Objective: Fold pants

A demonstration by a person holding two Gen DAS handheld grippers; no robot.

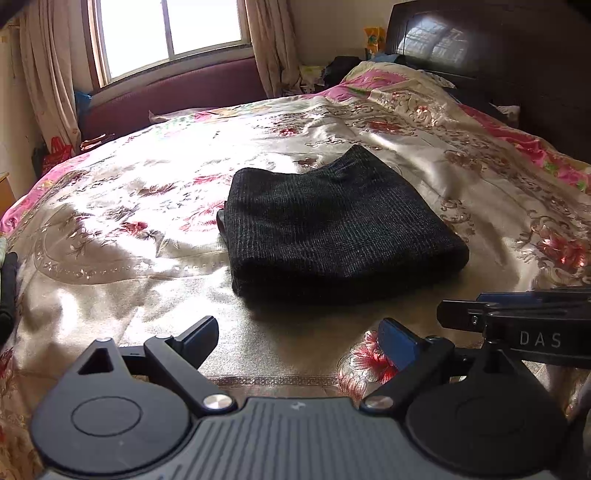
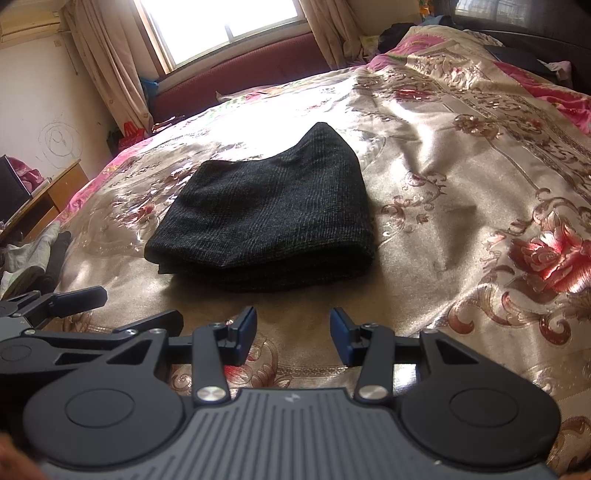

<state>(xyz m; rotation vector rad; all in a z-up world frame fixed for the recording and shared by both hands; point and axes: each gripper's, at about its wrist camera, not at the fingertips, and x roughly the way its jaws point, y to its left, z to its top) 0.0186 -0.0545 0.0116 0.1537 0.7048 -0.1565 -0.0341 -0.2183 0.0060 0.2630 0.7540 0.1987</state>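
The dark knit pants (image 1: 332, 225) lie folded into a thick square stack on the floral bedspread (image 1: 147, 206); the right wrist view shows the same pants (image 2: 269, 221) from the other side. My left gripper (image 1: 299, 339) hovers just in front of the stack, open, with nothing between its fingers. My right gripper (image 2: 293, 334) sits beside it, also short of the pants, open and empty. Each gripper shows at the edge of the other's view: the right gripper (image 1: 517, 317) in one, the left gripper (image 2: 59, 302) in the other. Neither touches the pants.
A dark headboard (image 1: 498, 55) stands at the far right, with a window (image 1: 170, 33) and curtains beyond the bed. A wooden desk (image 2: 44, 203) and loose clothes (image 2: 33, 258) lie off the bed's left side. Dark clutter sits near the pillows.
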